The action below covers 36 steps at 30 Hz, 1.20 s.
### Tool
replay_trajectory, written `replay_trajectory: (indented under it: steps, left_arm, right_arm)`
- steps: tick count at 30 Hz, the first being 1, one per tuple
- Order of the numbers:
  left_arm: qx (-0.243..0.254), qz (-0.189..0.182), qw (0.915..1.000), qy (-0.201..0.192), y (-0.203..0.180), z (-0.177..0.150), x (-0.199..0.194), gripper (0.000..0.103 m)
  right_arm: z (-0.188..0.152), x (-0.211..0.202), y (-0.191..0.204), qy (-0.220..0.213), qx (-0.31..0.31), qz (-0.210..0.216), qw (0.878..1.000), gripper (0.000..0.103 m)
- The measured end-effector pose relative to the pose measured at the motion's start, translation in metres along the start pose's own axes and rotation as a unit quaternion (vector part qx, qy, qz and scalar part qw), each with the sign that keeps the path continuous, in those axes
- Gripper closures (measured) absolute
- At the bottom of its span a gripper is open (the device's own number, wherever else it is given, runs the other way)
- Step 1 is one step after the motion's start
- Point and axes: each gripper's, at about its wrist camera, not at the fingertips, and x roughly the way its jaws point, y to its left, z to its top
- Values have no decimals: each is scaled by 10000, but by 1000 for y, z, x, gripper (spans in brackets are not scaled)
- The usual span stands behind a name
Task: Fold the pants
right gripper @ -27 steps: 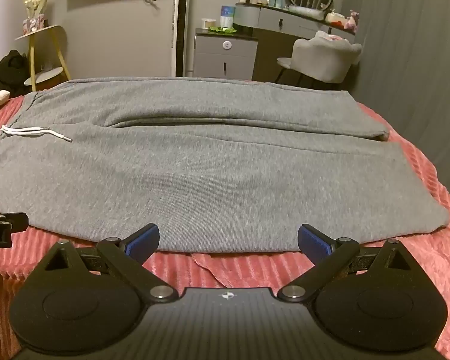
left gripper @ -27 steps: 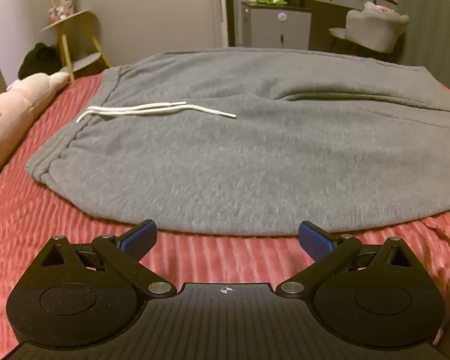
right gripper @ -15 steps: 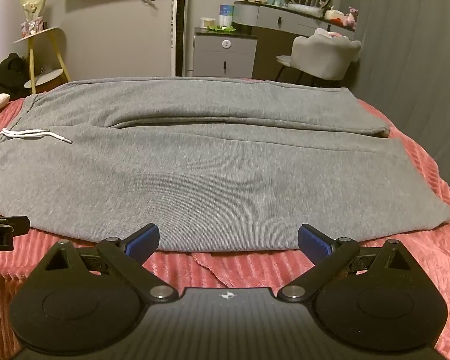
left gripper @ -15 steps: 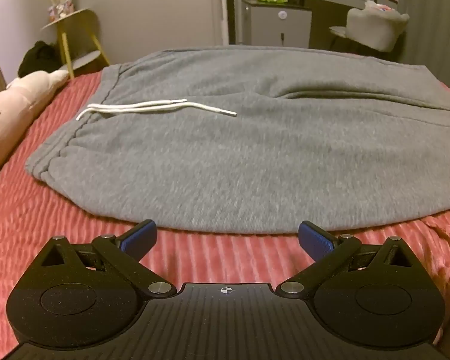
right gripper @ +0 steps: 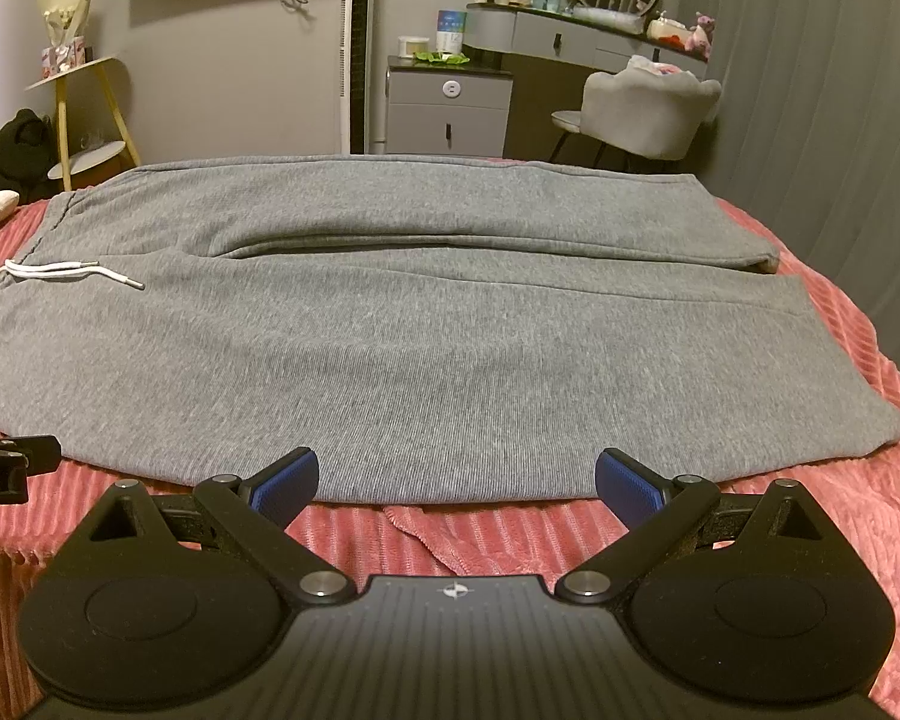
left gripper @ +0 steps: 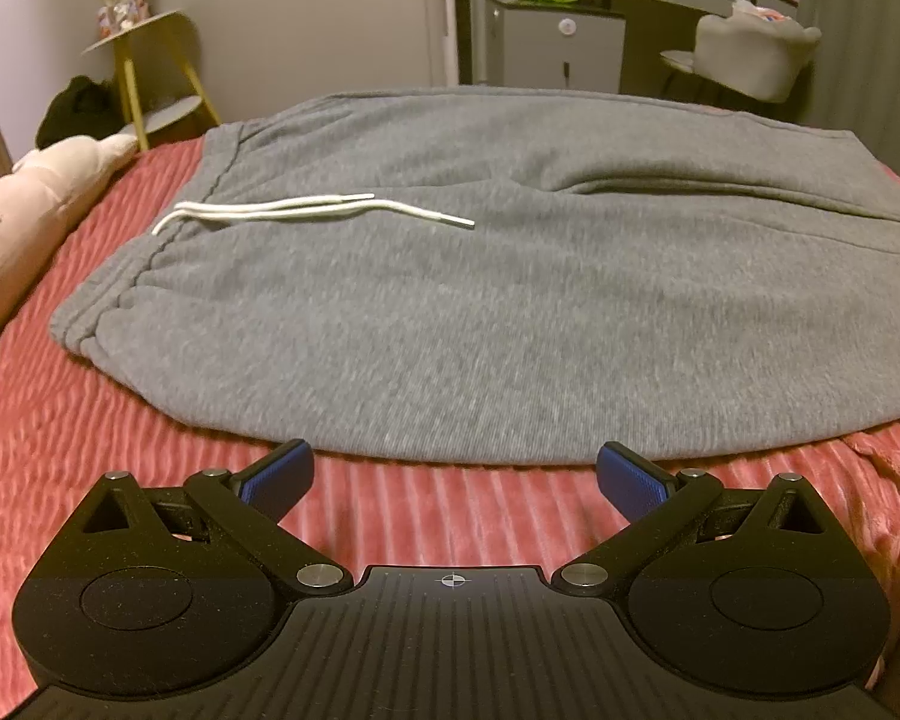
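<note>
Nearest to us, our left gripper (left gripper: 455, 477) hangs over the pink ribbed bedspread (left gripper: 90, 420), its blue pads (left gripper: 279, 476) spread wide with nothing between them, just short of the near edge of the pants. Our right gripper (right gripper: 456, 477) sits the same way, its jaws wide apart and empty, tilted down at that same edge; a small wrinkle of the bedspread (right gripper: 426, 534) lies just under it. At the left border of the right view we see a black piece of the other gripper (right gripper: 12, 462).

The gray pants (left gripper: 480, 312) lie flat across the bed, spread sideways in front of us, with the waistband (left gripper: 126, 276) at the left and the leg ends (right gripper: 834, 420) at the right. A white drawstring (left gripper: 306, 211) rests on the fabric near the waistband. The far leg lies beyond the near one, with a crease between them.

At the left, a pale pillow (left gripper: 24, 216) rests on the bed. Beyond the bed stand a yellow-legged side table (right gripper: 90, 120), a gray cabinet (right gripper: 447, 111) and a padded chair (right gripper: 648, 114) by a dressing table.
</note>
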Motion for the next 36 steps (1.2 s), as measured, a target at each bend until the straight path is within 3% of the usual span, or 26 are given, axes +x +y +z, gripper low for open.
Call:
replay_trajectory:
  steps: [36]
  left_arm:
    - [-45, -11, 10000, 69, 2, -1, 2, 0]
  right_arm:
    - [1, -1, -2, 24, 101, 23, 9999, 4]
